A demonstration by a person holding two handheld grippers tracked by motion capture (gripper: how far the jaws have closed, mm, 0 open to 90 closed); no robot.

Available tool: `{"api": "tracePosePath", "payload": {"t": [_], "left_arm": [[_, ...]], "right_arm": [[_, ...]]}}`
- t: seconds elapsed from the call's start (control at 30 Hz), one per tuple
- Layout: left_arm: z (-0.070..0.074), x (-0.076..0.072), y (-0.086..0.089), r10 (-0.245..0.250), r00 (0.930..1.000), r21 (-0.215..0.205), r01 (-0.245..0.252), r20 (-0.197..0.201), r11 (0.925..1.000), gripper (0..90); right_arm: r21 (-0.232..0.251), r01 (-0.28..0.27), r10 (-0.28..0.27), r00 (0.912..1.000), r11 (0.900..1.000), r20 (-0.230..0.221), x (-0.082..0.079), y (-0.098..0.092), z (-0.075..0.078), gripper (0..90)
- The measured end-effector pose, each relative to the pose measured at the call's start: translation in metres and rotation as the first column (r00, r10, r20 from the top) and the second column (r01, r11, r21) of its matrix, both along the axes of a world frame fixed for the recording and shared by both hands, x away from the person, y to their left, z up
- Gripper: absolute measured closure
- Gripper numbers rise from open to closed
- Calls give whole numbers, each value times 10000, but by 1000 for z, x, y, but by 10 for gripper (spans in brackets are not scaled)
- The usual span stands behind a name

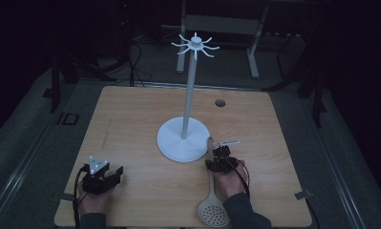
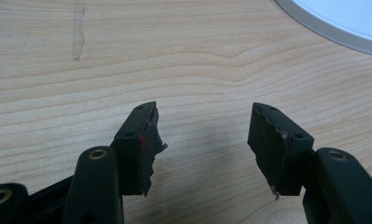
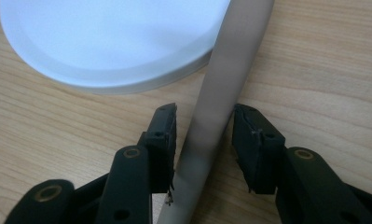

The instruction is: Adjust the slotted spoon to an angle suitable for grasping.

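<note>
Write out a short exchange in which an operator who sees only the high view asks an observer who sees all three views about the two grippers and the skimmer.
Operator: My view has a hand over the skimmer's stem. Is the right gripper on it?
Observer: The right gripper has a jaw on each side of the grey handle, not clamped; a sliver of wood shows between one jaw and the handle.
Operator: And the left gripper, is anything in it?
Observer: Nothing. The left gripper is open wide over bare table, with the rim of the stand's white base at the far corner of its view.
</note>
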State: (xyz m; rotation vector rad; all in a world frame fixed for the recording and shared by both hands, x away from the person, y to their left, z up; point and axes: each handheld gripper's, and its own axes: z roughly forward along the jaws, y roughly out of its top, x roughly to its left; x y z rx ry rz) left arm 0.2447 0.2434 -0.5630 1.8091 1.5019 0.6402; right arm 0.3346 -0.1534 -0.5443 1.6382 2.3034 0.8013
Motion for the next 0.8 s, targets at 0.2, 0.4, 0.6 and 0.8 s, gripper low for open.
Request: {"api": "tracePosePath", "payload": {"t": [0.2, 0.4, 0.6, 0.8], "left_arm": [[0, 0, 0, 20, 10000, -25, -20, 29, 10000, 431], [1, -1, 0, -4, 10000, -8, 4, 31, 10000, 431], [1, 0, 1, 40, 10000, -46, -40, 53, 10000, 431], [1, 0, 1, 44, 10000, -56, -44, 58, 10000, 431]], "right_arm": [[-393, 36, -40, 9999, 9992, -95, 3, 7, -2, 613], [-1190, -46, 61, 9999, 9929, 118, 1, 15, -2, 645], [-917, -19, 10, 9999, 9958, -101, 3, 14, 0, 670], [-853, -228, 236, 9997, 9961, 87, 1, 19, 6, 703]]}}
